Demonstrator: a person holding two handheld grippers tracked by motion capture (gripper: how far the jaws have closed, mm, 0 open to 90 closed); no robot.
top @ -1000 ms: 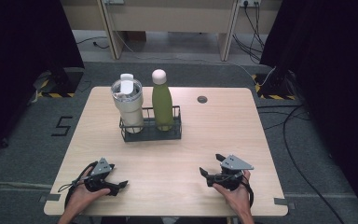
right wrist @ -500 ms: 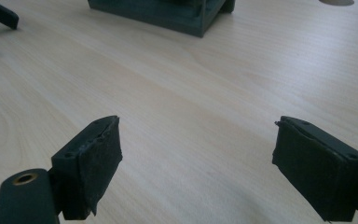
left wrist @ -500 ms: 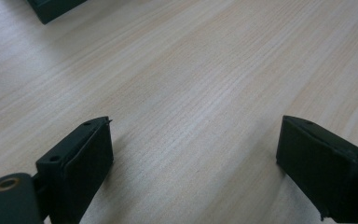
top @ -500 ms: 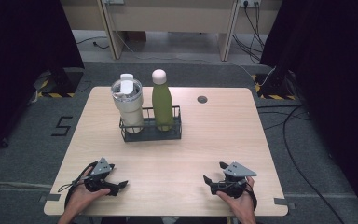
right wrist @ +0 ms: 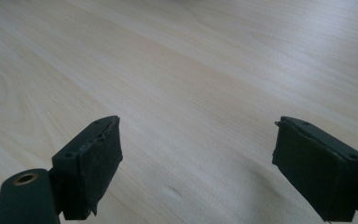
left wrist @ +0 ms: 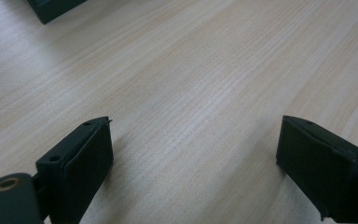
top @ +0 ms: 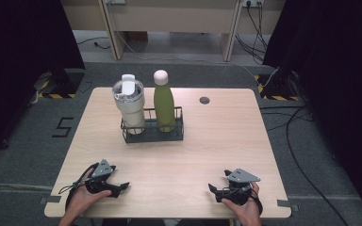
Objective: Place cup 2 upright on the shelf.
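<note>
At the near edge of the tabletop (top: 207, 155), the left gripper (top: 118, 188) rests low on the wood at the near left, held in a hand, its jaws spread apart with nothing between them; in the left gripper view bare wood grain lies between the two black pads. At the near right, the right gripper (top: 214, 190) sits just as low, jaws likewise parted and empty, with plain wood ahead of them in the right gripper view.

Farther off, near the middle of the far half, a dark wire rack (top: 153, 132) stands on the tabletop. It carries a cream tumbler (top: 129, 106) with a lid on the left and a green bottle (top: 164, 101) with a pale cap on the right, both upright and side by side. A small round grommet (top: 204, 100) lies to the far right of the rack.

Both grippers are well apart from the rack, so the work looks to be at its start or at rest. The next move would likely call for lifting one gripper, carrying it forward to the tumbler or bottle, and opening wide enough to take the body.
</note>
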